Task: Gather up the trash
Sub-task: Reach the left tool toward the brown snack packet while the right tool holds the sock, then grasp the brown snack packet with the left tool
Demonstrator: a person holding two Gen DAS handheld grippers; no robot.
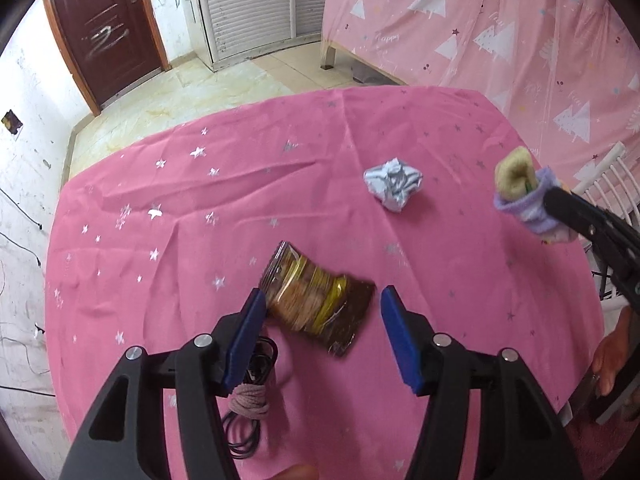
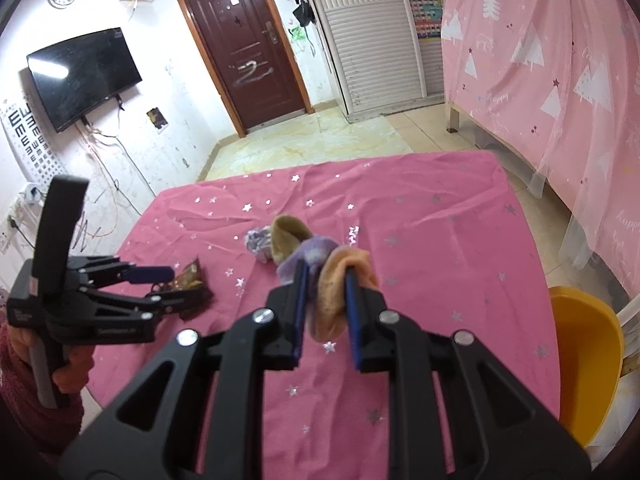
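Pink starred tablecloth (image 1: 168,208) carries a snack wrapper (image 1: 316,304) between the left gripper (image 1: 322,312)'s parted fingers, untouched; crumpled foil (image 1: 392,186) at one o'clock. Right gripper (image 2: 326,280) clamps a sock (image 2: 340,288).

My left wrist camera sits just behind the left tongs (image 1: 322,306), looking steeply down, close to the desk (image 1: 168,208). My right wrist camera rides behind the right tongs (image 2: 326,280), higher, tilted less, facing the door (image 2: 244,44). Both views share the desk, the snack wrapper (image 1: 316,304), the foil ball (image 1: 393,185) and the door.
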